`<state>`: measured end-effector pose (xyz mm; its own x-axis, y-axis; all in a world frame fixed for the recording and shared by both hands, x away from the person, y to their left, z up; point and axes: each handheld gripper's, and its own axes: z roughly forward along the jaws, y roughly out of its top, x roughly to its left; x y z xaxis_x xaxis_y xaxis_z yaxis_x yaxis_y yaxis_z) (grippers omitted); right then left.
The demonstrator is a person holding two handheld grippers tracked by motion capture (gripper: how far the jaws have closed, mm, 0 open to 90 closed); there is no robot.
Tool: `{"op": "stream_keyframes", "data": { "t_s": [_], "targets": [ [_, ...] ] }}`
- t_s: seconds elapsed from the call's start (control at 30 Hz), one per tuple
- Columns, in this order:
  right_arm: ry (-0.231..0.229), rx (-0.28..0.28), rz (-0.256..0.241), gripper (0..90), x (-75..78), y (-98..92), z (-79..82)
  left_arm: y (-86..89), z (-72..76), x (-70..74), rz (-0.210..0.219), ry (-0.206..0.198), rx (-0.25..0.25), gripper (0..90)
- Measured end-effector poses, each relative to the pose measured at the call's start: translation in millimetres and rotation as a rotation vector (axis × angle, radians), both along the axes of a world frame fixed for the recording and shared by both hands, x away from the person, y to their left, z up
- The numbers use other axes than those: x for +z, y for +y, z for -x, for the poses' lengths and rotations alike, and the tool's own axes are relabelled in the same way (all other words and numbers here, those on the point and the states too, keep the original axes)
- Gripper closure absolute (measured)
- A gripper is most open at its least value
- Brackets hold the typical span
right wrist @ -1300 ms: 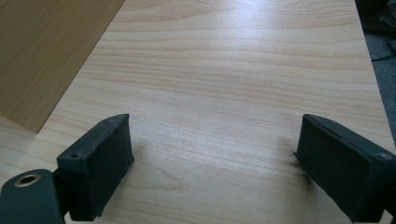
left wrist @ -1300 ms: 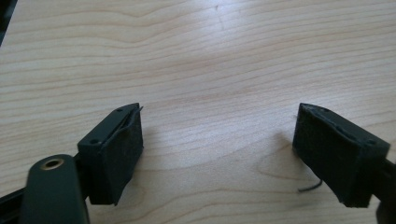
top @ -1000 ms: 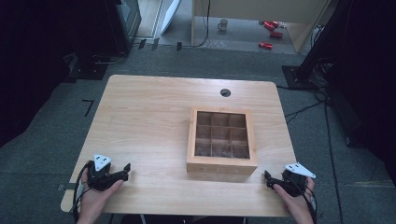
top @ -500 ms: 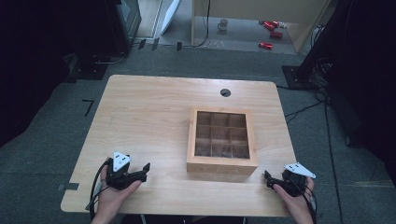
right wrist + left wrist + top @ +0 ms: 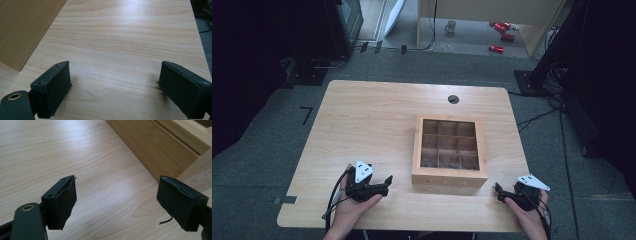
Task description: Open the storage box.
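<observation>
High view: you hold the left gripper [image 5: 386, 183] just left of the wooden box [image 5: 450, 150], the right gripper [image 5: 499, 192] just right; both released, grasping nothing.

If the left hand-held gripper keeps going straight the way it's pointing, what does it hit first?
Most likely the light wooden compartment box: the open left hand-held gripper points across bare wooden table toward the box's near left corner. Depth is unclear, so it might only clip that corner.
</observation>
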<state>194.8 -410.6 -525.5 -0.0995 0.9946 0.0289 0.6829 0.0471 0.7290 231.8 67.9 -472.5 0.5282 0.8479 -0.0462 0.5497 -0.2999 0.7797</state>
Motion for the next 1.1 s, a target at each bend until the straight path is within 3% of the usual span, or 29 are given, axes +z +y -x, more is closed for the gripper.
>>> {"op": "stream_keyframes", "data": {
  "t_s": [0.6,0.87,1.1],
  "targets": [
    [0.0,0.001,0.0,10.5,0.1,-0.1,0.0,-41.6,6.0,4.0,0.015,0.001,-0.121,17.7],
    [0.001,0.001,0.0,10.5,0.1,-0.1,0.0,-55.3,7.7,2.0,0.027,0.005,-0.16,26.6],
    [0.001,0.001,0.0,10.5,0.1,-0.1,0.0,-64.7,7.0,0.7,0.035,0.012,-0.181,42.4]
  ]
}}
